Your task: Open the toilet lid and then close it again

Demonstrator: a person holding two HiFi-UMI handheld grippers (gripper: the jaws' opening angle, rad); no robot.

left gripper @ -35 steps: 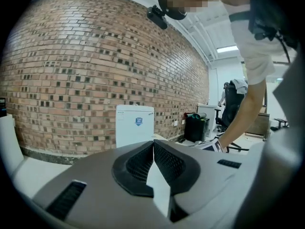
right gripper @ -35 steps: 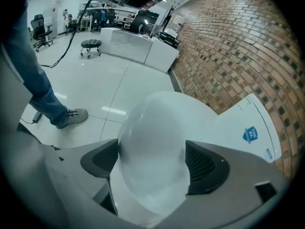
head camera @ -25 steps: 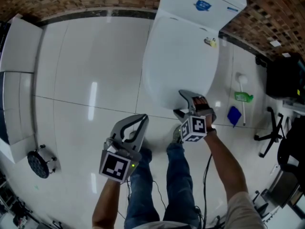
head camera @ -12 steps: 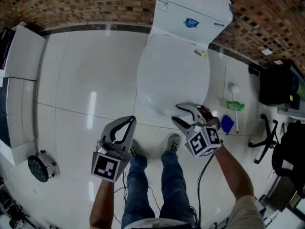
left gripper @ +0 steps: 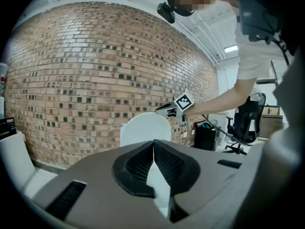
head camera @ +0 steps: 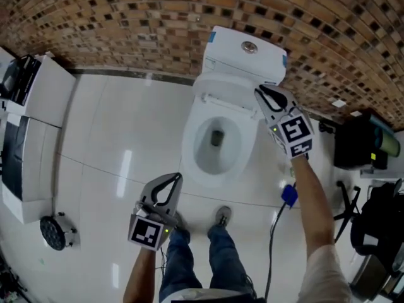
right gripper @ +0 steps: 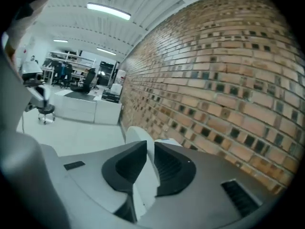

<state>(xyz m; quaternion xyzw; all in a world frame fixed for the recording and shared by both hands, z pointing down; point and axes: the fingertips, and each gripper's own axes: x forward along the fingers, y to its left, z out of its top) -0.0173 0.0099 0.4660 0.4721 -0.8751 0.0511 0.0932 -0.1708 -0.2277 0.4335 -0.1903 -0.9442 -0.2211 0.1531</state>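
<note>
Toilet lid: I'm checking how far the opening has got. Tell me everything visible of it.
The toilet lid is plain white, smooth and plastic-looking, with a rounded top. It stands raised, about upright, in front of the tank, leaving the bowl open. The right tongs, whose jaws have just been closing, pinch its upper edge.

The white toilet lid (left gripper: 143, 130) is open — raised upright, a rounded oval just in front of the cistern (head camera: 246, 55) — with the bowl (head camera: 216, 145) uncovered below.
</note>
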